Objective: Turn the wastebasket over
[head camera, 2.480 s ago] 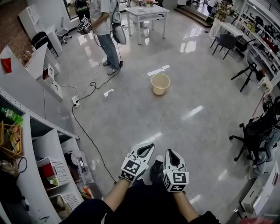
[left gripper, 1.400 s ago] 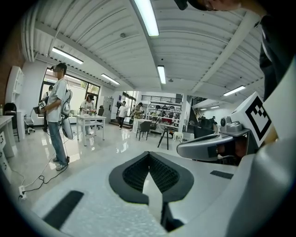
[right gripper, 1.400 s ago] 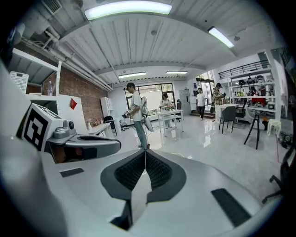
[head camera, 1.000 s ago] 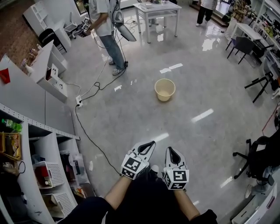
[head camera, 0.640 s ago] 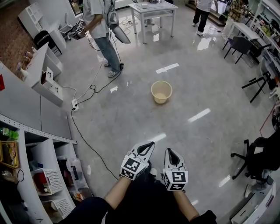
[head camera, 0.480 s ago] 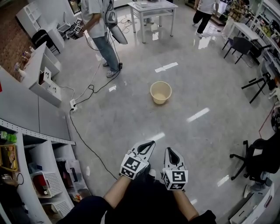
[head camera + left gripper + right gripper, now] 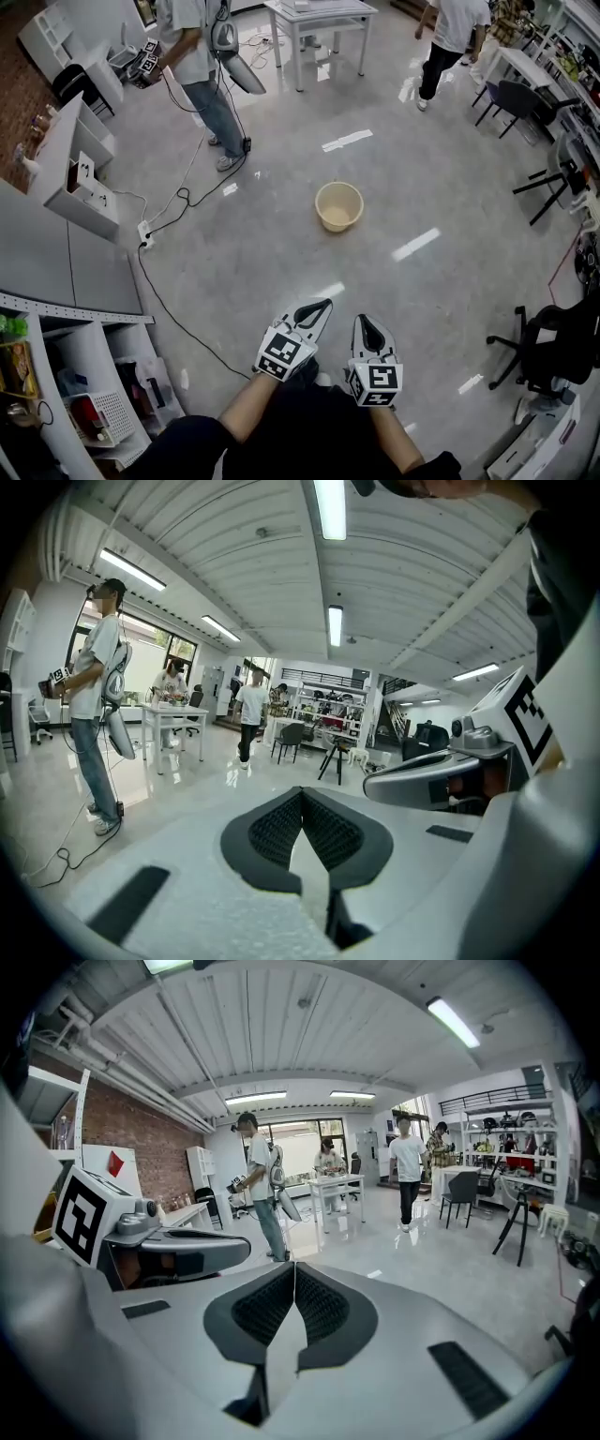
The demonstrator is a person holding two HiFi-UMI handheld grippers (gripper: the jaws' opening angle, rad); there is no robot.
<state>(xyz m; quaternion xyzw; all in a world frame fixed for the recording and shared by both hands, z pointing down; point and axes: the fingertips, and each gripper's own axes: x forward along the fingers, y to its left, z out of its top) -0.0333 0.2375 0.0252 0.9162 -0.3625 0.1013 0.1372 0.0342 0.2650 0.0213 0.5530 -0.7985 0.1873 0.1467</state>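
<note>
Though closed and empty, left gripper point(image 7: 319, 309), right gripper point(image 7: 366, 325) well short of upright wastebasket point(image 7: 338, 206); cable point(image 7: 184, 199), person point(image 7: 192, 56) leftward

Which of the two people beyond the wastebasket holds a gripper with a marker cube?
The person in blue jeans left of the white table; the one in dark trousers stands to its right.

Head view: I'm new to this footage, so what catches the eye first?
A pale yellow wastebasket stands upright, alone on the shiny grey floor at mid-frame. At the bottom edge, the left gripper and right gripper point toward it, both shut and empty. A person stands at upper left.
</note>
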